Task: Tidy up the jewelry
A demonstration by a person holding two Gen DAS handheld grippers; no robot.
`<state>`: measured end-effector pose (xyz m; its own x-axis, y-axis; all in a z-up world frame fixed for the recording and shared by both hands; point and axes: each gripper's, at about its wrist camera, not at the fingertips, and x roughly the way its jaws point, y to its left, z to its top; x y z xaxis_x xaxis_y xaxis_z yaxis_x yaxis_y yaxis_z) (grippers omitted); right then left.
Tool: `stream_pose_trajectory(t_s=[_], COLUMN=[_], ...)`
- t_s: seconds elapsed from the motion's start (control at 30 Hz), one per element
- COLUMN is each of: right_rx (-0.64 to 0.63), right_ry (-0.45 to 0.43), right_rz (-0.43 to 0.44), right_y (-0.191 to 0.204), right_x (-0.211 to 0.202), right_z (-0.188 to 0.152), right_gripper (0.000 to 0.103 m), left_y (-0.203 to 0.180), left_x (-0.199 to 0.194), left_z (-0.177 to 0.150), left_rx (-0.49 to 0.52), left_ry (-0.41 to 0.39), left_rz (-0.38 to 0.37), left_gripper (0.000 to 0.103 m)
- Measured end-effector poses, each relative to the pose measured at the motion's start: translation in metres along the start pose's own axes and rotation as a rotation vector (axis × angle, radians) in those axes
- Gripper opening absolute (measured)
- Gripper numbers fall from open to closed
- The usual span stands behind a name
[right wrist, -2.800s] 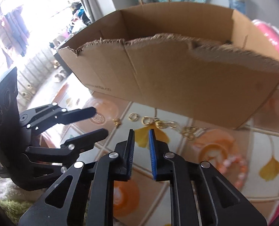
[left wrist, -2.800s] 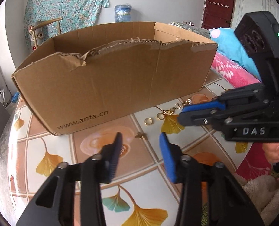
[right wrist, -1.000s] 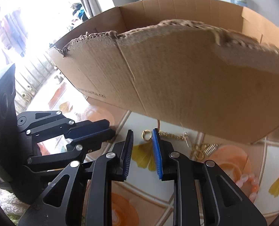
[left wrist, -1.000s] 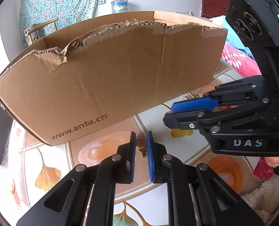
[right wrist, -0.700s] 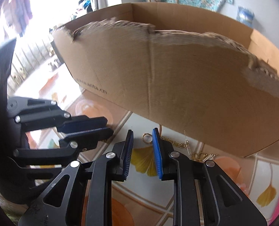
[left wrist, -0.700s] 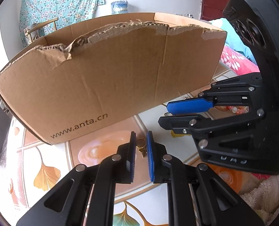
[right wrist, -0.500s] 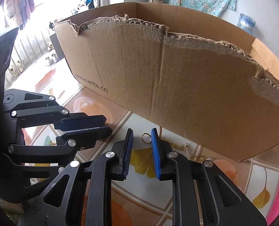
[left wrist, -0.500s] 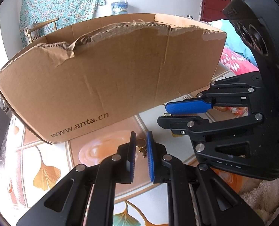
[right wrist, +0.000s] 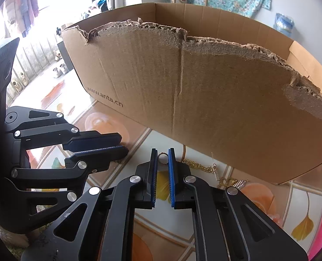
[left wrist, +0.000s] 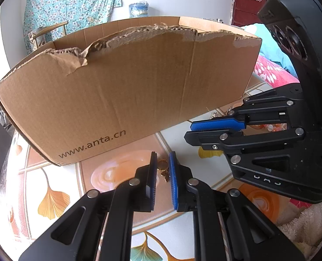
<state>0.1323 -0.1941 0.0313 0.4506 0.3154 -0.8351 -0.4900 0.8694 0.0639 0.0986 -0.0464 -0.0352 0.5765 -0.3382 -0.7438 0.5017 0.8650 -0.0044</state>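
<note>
An open cardboard box (left wrist: 121,91) with a torn front rim stands on the tiled table; it also fills the right wrist view (right wrist: 215,100). My left gripper (left wrist: 162,169) is shut on a small gold earring with a butterfly charm (left wrist: 164,169), held just above the table in front of the box. My right gripper (right wrist: 162,158) is shut on a gold ring (right wrist: 162,158), to the right of the left one. A gold chain (right wrist: 201,167) and a gold clasp piece (right wrist: 228,181) lie on the table by the box's base.
The table top (left wrist: 108,178) has a ginkgo-leaf tile pattern. A pink bead bracelet (left wrist: 269,127) lies behind the right gripper. A pink cloth (left wrist: 274,76) is at the right, a fluffy towel (left wrist: 308,221) at the lower right.
Both grippers have closed on their pieces since 2.8 s ago. In the last second both have risen slightly with the jewelry, and the box rim sits lower in view.
</note>
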Motion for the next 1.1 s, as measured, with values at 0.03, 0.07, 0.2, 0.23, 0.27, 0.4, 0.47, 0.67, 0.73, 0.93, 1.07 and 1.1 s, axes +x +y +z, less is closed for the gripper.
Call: stream_pose_trajectory(t_s=[0.03,0.07,0.2,0.23,0.27,0.4,0.47,0.67,0.73,0.93,1.07,1.1], right_rx=[0.002,0.004,0.013,0.014,0.015,0.019,0.014,-0.004,0.016,0.050,0.057,0.062], right_ry=[-0.001,-0.003,-0.005,-0.005,-0.005,-0.007,-0.016,-0.028,-0.019,-0.020,0.003,0.009], right_rz=[0.001,0.004,0.011,0.011,0.013,0.024,0.029,0.032,0.054,0.049,0.037,0.029], right_y=[-0.002,-0.003,-0.005,-0.005,-0.007,-0.008,-0.007,-0.005,-0.006,-0.014,-0.014,-0.015], right_x=[0.000,-0.002,-0.006,-0.007,-0.008,-0.011,-0.016,-0.027,-0.029,-0.030,-0.022,-0.019], right_z=[-0.001,-0.002,-0.003,-0.003,-0.004,-0.006,-0.007,-0.011,-0.012,-0.012,-0.011,-0.012], right_gripper=[0.007,0.006,0.003,0.003,0.003,0.001,0.000,0.000,0.002,0.034,0.033,0.029], left_y=[0.000,0.000,-0.001,-0.001,-0.001,-0.002,-0.003,-0.004,-0.005,-0.005,-0.005,-0.005], left_x=[0.000,-0.001,-0.001,-0.001,-0.001,-0.001,-0.001,-0.002,-0.003,-0.004,-0.004,-0.004], left_z=[0.000,0.000,0.000,0.000,0.000,0.000,0.000,-0.001,-0.002,-0.004,-0.004,-0.004], left_rx=[0.000,0.001,0.001,0.002,0.004,0.006,0.004,0.006,0.007,0.003,0.002,0.002], left_ry=[0.000,0.000,-0.002,-0.002,-0.002,-0.001,0.000,-0.001,-0.001,-0.002,-0.002,-0.002], left_rz=[0.001,0.003,0.002,0.002,0.005,0.011,0.014,0.015,0.016,0.018,0.018,0.018], left_gripper=[0.011,0.011,0.011,0.011,0.011,0.011,0.011,0.010,0.010,0.010,0.010,0.010])
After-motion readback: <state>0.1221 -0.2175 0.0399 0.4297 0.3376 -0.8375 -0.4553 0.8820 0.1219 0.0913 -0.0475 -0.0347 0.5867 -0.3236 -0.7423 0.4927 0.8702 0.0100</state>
